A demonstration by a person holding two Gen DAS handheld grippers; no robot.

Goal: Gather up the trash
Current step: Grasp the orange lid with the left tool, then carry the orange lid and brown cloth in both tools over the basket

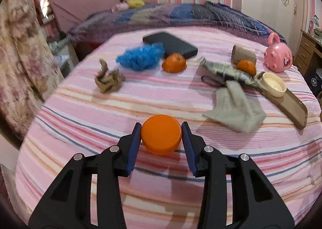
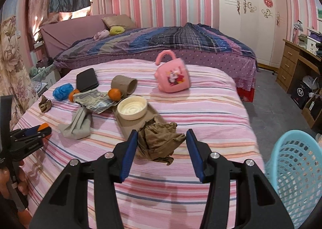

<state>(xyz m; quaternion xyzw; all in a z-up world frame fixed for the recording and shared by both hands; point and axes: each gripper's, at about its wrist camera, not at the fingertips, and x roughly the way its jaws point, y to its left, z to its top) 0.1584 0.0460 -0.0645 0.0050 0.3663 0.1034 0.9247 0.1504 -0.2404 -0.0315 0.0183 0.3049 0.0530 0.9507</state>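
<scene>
Gripping an orange lid (image 1: 161,134), the left gripper (image 1: 161,130) holds it above the striped bedspread (image 1: 80,112); the right gripper (image 2: 162,142) carries crumpled brown paper (image 2: 159,142), pads half-wide, beside the blue basket (image 2: 297,172).

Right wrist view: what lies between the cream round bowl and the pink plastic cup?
Nothing: only bare striped bedsheet separates the cream round bowl from the pink plastic cup, clearest in the right wrist view.

No legible text or labels.
</scene>
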